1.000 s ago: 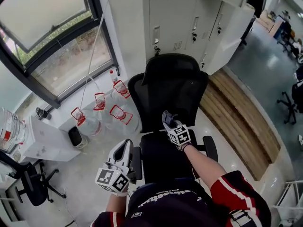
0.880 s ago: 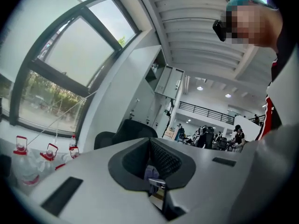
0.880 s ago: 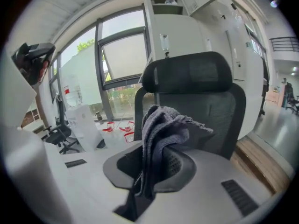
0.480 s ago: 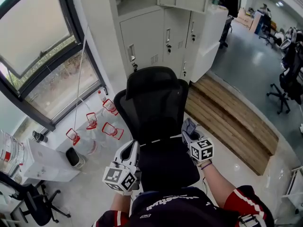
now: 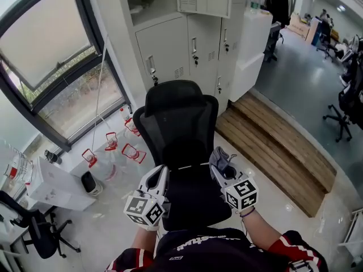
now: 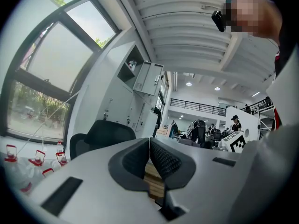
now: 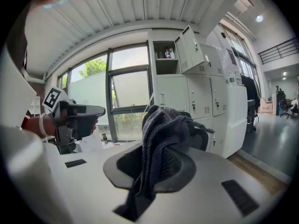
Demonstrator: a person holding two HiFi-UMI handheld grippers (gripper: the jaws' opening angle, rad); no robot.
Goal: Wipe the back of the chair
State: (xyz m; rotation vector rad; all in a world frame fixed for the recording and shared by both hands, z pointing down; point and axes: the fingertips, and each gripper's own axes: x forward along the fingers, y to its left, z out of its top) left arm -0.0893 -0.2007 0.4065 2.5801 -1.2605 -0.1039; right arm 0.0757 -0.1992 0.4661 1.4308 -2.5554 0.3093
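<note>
- Chair back (image 5: 178,123) stood upright ahead of both claws
- Right claw (image 5: 222,166), pinching grey cloth (image 5: 219,156), sat near its lower right edge
- Left claw (image 5: 157,177) was pressed together, empty

Got pale lockers (image 5: 187,44) along the back wall, big dark-framed window (image 5: 51,67) left of them. Bunch of clear water jugs (image 5: 122,152) with red handles on the floor below it, small black bin (image 5: 89,182) nearby. Wooden platform (image 5: 272,146) off right, spare black office chair (image 5: 34,231) bottom left.
</note>
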